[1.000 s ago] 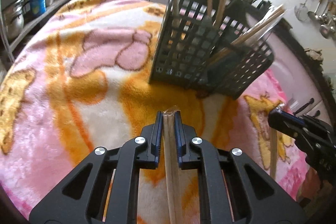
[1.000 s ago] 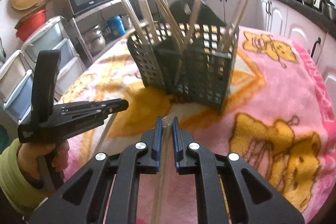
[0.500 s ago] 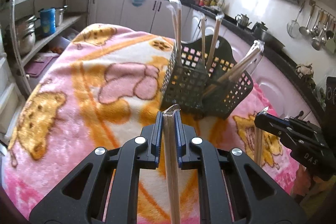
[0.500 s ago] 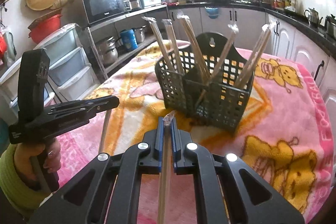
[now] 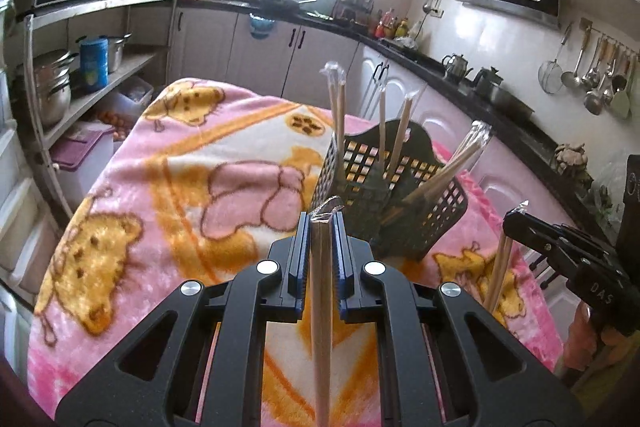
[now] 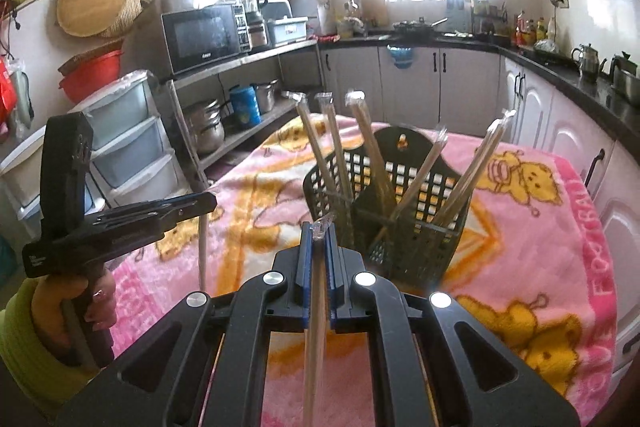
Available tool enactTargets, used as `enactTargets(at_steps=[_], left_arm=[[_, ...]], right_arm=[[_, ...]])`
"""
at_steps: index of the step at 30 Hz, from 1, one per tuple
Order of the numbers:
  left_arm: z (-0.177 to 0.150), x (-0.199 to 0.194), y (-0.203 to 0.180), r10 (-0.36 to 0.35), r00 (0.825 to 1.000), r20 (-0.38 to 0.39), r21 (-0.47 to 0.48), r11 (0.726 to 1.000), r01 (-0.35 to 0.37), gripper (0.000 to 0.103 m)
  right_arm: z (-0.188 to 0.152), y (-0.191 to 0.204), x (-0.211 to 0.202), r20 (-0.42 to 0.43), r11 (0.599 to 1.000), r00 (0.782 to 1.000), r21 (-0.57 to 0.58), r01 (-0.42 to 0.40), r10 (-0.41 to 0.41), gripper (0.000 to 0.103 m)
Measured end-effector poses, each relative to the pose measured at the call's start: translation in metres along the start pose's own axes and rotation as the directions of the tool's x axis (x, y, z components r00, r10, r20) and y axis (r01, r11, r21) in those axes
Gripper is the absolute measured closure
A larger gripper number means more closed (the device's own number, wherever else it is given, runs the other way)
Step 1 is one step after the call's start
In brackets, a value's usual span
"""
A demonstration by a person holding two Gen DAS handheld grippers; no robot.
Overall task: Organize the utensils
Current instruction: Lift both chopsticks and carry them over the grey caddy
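Left wrist view: pink blanket (image 5: pixel 168 187) spread over table; black utensil basket (image 5: pixel 400 203) set on it, wrapped chopsticks stood inside. Left gripper (image 5: pixel 321 223) clamped on wrapped chopstick pair (image 5: pixel 321 307); right gripper (image 6: pixel 317 231) clamped on another pair (image 6: pixel 314 327). Carry step judged underway; tip-down lowering into basket called for next.

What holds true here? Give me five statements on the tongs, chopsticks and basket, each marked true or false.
1. The left tongs grip a wrapped chopstick pair. True.
2. The right tongs are empty. False: they hold another wrapped pair.
3. The black basket lies tipped over. False: it stands upright on the pink blanket.
4. Several wrapped chopsticks already stand in the basket. True.
5. The basket is solid-walled. False: its walls are a grid.
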State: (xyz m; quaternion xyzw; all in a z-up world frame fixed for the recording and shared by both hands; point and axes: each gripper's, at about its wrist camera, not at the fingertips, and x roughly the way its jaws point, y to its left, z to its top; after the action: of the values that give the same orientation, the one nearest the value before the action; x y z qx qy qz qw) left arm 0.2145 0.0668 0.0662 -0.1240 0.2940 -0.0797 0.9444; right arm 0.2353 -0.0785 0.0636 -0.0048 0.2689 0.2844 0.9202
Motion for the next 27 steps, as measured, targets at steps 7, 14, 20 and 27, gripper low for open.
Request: enactTargets(at_steps=[7, 14, 20, 27], left_arm=[[0.022, -0.008, -0.013, -0.027, 0.999, 0.042, 0.022, 0.999, 0.026, 0.098], [0.047, -0.013, -0.03, -0.051, 0.995, 0.09, 0.056, 0.997, 0.046, 0.098], [0.066, -0.018, -0.048, -0.074, 0.99, 0.124, 0.089, 0.994, 0.063, 0.098], [0.085, -0.019, -0.064, -0.108, 0.983, 0.15, 0.117, 0.989, 0.091, 0.098]], right_arm=[[0.017, -0.005, -0.019, 0.071, 1.0, 0.997, 0.014, 0.018, -0.019, 0.097], [0.038, -0.016, -0.039, 0.162, 0.998, 0.985, 0.031, 0.048, -0.052, 0.097], [0.056, -0.031, -0.05, 0.228, 0.996, 0.97, 0.055, 0.071, -0.082, 0.097], [0.073, -0.049, -0.054, 0.294, 0.989, 0.944, 0.061, 0.136, -0.148, 0.097]])
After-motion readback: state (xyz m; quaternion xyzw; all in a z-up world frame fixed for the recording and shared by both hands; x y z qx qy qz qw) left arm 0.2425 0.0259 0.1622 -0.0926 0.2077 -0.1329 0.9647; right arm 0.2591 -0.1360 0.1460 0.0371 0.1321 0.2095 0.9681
